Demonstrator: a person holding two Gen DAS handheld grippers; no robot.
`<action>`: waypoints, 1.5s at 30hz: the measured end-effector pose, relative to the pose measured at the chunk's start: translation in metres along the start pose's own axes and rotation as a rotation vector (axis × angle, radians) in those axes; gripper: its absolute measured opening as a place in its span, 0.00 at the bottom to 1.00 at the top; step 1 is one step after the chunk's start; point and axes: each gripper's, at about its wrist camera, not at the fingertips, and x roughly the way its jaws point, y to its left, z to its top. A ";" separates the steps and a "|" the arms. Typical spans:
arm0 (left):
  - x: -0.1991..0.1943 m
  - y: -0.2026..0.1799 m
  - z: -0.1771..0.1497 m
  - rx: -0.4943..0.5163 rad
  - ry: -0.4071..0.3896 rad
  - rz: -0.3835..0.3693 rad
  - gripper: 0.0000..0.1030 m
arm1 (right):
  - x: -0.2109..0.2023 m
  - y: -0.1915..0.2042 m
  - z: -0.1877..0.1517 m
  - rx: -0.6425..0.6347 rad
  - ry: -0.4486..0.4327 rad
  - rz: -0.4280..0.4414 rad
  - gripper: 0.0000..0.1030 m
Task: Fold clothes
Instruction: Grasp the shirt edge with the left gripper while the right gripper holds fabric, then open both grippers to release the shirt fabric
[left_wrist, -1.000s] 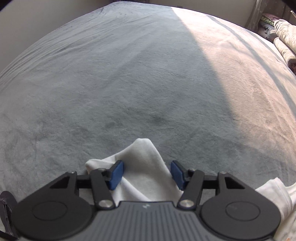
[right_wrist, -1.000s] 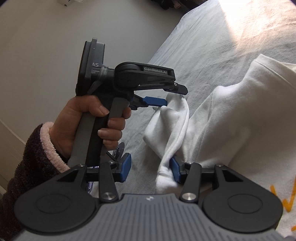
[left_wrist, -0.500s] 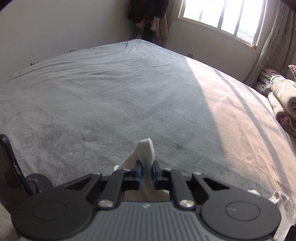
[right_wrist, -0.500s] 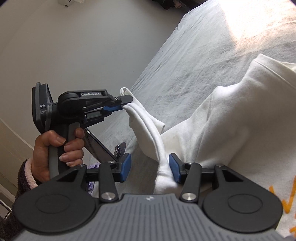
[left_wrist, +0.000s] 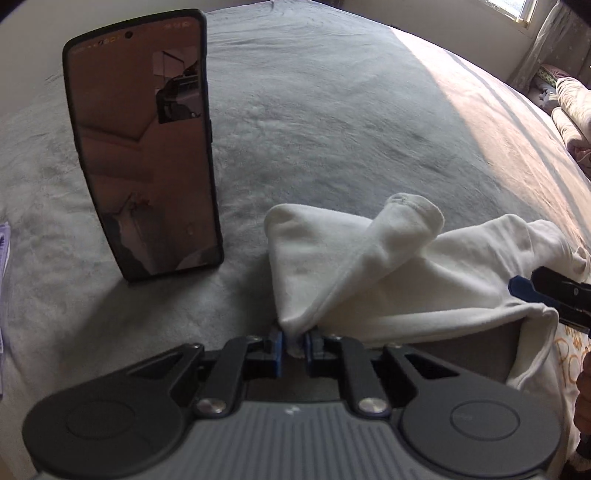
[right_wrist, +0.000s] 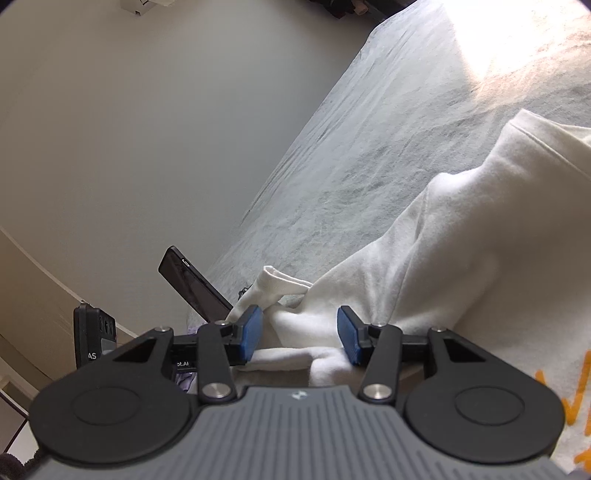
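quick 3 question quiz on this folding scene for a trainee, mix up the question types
1. True or false: the left gripper is shut on the white fleece garment.
2. The right gripper is: A open, B shut on cloth, C out of view.
3. Fill in: the black smartphone stands on the grey ____.

Key: 1 true. 2 A, pads apart with white cloth between them. 3 bedspread.

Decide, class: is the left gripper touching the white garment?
Touching. The left wrist view shows the left gripper shut on a fold of the white garment, cloth pinched between its blue pads.
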 end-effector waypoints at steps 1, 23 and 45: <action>-0.002 -0.001 -0.002 0.008 0.005 -0.003 0.13 | 0.003 -0.002 0.004 0.002 -0.001 -0.001 0.49; 0.006 -0.013 0.033 0.046 -0.026 0.127 0.67 | 0.016 -0.013 0.019 0.068 -0.071 -0.006 0.49; -0.012 -0.056 0.036 0.200 -0.454 0.245 0.09 | -0.008 -0.014 0.024 0.026 -0.231 -0.169 0.49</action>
